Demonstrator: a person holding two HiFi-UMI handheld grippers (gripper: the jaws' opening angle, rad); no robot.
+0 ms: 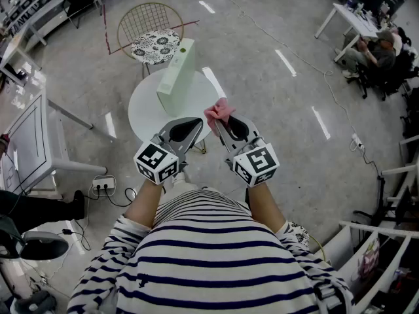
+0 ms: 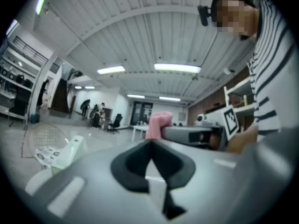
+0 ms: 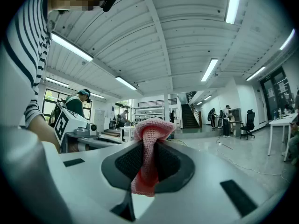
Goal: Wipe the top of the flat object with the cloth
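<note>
Cloth (image 1: 220,110) looks soft and light, so my right claw (image 3: 148,141) pinches a bunched fold firmly, while my left claw (image 2: 150,144) is closed on nothing.

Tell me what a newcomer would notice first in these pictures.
The pink cloth stands out, pinched in the shut jaws of the right hand-held gripper over the near edge of the round white table. On that table sits a pale green flat box, with neither gripper touching it. The left hand-held gripper is shut and empty beside the right one, in front of the person's striped shirt.
</note>
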